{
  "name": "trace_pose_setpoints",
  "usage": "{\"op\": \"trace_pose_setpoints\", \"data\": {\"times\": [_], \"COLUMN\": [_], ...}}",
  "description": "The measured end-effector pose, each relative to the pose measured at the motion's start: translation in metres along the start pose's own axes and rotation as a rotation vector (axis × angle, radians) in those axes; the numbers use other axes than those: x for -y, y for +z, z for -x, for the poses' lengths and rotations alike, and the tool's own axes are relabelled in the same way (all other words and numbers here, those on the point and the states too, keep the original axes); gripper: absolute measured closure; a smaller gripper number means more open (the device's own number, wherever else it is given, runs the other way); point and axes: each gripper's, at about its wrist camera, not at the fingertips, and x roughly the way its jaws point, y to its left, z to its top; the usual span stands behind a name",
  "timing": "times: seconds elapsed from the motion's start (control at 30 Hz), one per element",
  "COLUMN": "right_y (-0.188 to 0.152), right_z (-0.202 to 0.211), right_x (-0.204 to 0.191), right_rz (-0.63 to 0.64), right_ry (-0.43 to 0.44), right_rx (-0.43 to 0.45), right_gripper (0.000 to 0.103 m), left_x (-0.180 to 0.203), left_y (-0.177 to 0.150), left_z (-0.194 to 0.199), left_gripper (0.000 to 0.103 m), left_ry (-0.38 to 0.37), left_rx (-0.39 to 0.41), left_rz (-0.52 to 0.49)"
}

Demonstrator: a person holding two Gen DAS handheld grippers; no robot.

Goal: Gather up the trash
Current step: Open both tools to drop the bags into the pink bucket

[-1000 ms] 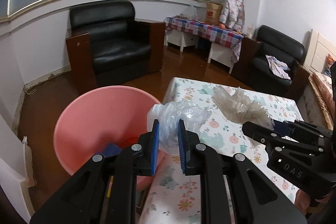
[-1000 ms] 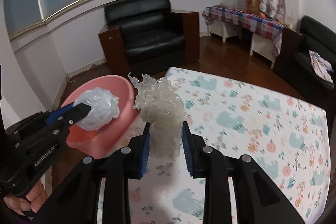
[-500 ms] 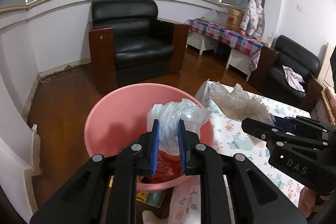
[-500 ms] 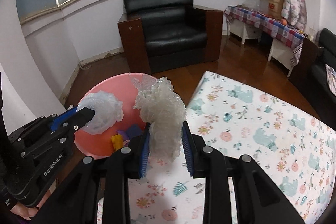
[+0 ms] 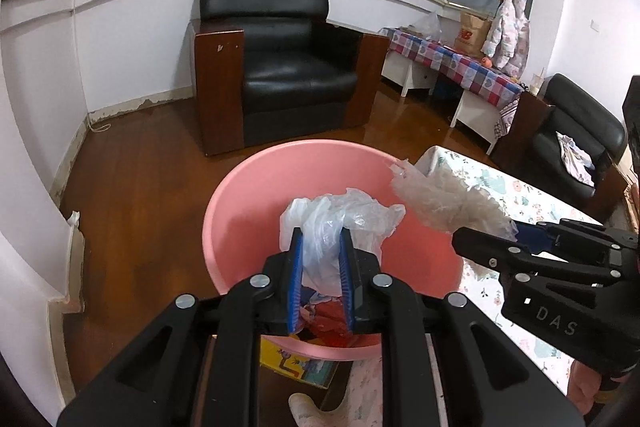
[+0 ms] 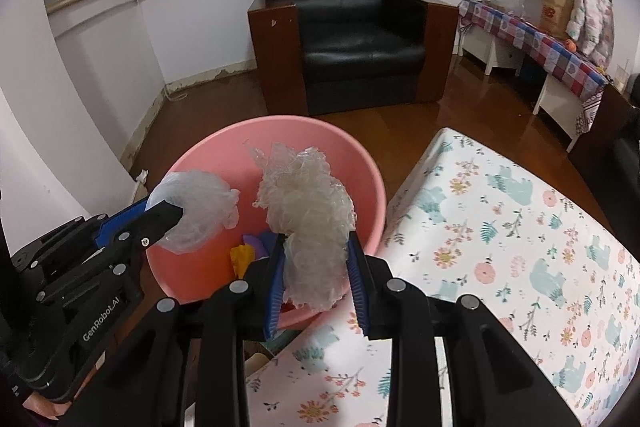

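Observation:
My left gripper (image 5: 321, 247) is shut on a crumpled clear plastic bag (image 5: 340, 223) and holds it over the pink basin (image 5: 256, 195). It also shows in the right wrist view (image 6: 160, 217) with the plastic bag (image 6: 200, 215). My right gripper (image 6: 316, 255) is shut on a crinkled wad of plastic wrap (image 6: 308, 203) above the pink basin's (image 6: 360, 163) near right rim; in the left wrist view the wad (image 5: 444, 199) sticks out from the right gripper (image 5: 480, 243). Coloured trash (image 6: 248, 247) lies in the basin.
A table with a floral cloth (image 6: 520, 247) stands right of the basin. A black armchair (image 5: 280, 67) is behind on the wooden floor. A side table with a checked cloth (image 5: 452, 63) and another black chair (image 5: 576, 135) are at the far right.
Both grippers have moved left from over the table to over the basin, each still holding its plastic. The basin now fills more of both views.

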Motion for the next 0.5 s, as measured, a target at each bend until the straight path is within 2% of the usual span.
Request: {"op": "trace_pose_setpoints", "data": {"times": [0.17,0.27,0.33,0.4,0.5], "right_y": [0.000,0.001,0.001,0.002,0.001], "right_z": [-0.010,-0.013,-0.013,-0.013,-0.011], "right_x": [-0.003,-0.002,-0.002,-0.002,0.000], "right_rz": [-0.007,-0.015,-0.020,-0.026,-0.029], "right_ry": [0.006,0.017,0.026,0.038,0.039], "right_rx": [-0.017,-0.021,-0.021,-0.015,-0.005], "right_gripper": [0.074,0.066,0.062,0.058,0.056], "left_x": [-0.006,-0.008,-0.008,-0.006,-0.006], "left_y": [-0.002,-0.003,-0.002,-0.002,-0.002], "left_z": [-0.005,-0.006,-0.006,-0.006,-0.005], "left_gripper": [0.087,0.085,0.077,0.065,0.062], "left_ry": [0.010,0.014,0.017,0.013,0.007], "left_rx": [-0.010,-0.013,-0.012,-0.011,-0.009], "left_rz": [0.005,0.000,0.002,0.007,0.007]}}
